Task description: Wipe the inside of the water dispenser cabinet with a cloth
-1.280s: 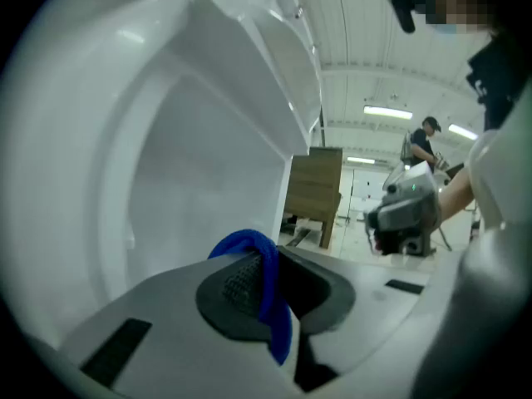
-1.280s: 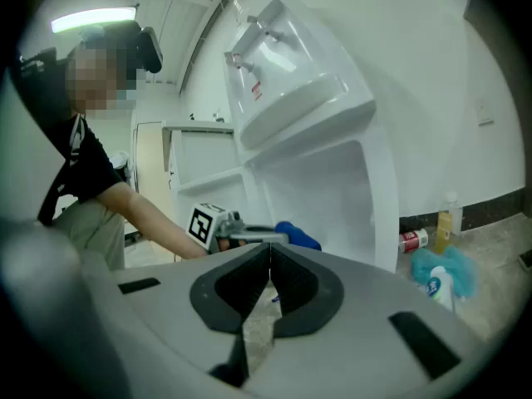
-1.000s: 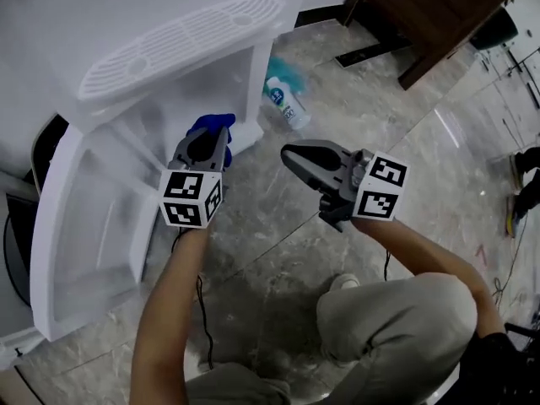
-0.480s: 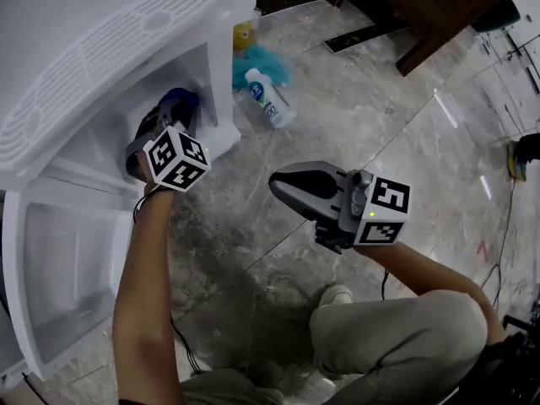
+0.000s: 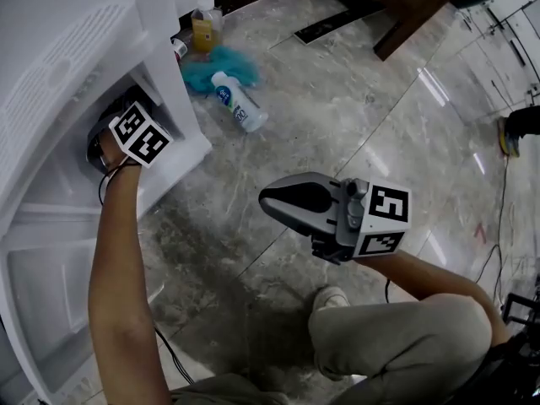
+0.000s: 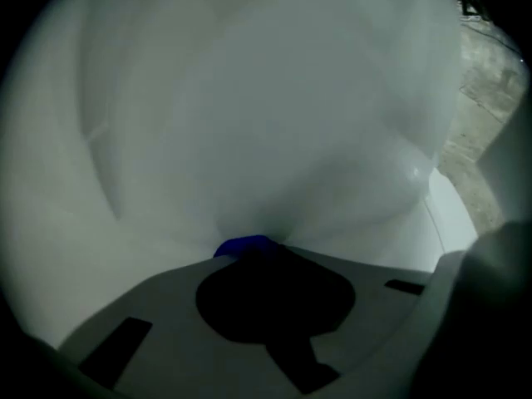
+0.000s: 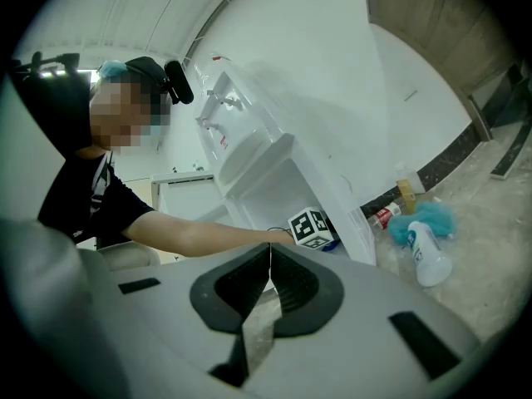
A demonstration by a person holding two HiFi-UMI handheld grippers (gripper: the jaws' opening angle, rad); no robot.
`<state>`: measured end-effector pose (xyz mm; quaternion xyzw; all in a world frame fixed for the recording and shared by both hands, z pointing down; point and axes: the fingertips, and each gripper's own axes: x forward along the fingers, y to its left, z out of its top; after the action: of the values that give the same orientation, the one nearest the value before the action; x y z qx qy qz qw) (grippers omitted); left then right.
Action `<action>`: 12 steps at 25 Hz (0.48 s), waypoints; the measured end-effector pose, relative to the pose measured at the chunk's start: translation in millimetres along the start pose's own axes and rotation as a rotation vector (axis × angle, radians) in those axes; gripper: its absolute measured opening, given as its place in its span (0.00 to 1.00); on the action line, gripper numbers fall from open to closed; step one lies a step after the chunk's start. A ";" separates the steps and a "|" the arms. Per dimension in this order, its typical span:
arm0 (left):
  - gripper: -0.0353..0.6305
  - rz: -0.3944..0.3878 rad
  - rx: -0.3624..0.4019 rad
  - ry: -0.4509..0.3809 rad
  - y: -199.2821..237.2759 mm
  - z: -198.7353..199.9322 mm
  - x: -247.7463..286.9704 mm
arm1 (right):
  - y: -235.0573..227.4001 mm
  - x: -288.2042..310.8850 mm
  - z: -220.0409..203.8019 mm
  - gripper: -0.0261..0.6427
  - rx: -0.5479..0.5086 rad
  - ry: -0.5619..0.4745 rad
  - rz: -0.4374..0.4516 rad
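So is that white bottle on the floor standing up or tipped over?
Tipped over: the white bottle lies on its side on the floor, next to a teal fluffy bundle.

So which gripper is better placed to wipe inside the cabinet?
Left. The left gripper is inside the cabinet, shut on the blue cloth; the right gripper hangs shut and empty over the floor.

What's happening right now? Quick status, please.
Left gripper shut on blue cloth, deep inside the cabinet. Right gripper shut, empty, over the floor. No obstruction visible inside.
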<state>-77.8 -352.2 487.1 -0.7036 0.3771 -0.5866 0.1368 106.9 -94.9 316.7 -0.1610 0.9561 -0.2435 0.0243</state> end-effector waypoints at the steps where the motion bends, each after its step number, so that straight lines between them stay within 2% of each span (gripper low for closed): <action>1: 0.10 0.014 -0.023 -0.017 -0.5 0.8 -1.6 | -1.7 0.4 -1.6 0.04 0.005 -0.001 -0.003; 4: 0.10 0.017 -0.112 -0.120 -24.4 8.6 -18.9 | -2.2 1.9 -7.1 0.04 0.039 0.000 -0.001; 6: 0.10 0.019 -0.067 -0.170 -45.8 18.1 -34.1 | -1.8 4.0 -6.5 0.04 0.062 -0.001 0.008; 8: 0.10 0.034 0.010 -0.174 -53.3 22.5 -39.0 | -1.8 8.8 -4.2 0.04 0.074 -0.008 0.016; 12: 0.10 0.040 -0.012 -0.122 -38.6 15.0 -25.6 | 0.3 12.3 -3.6 0.04 0.080 -0.008 0.022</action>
<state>-50.2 -312.1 489.0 -0.7311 0.3854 -0.5376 0.1672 94.8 -97.0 320.2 -0.1504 0.9473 -0.2806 0.0374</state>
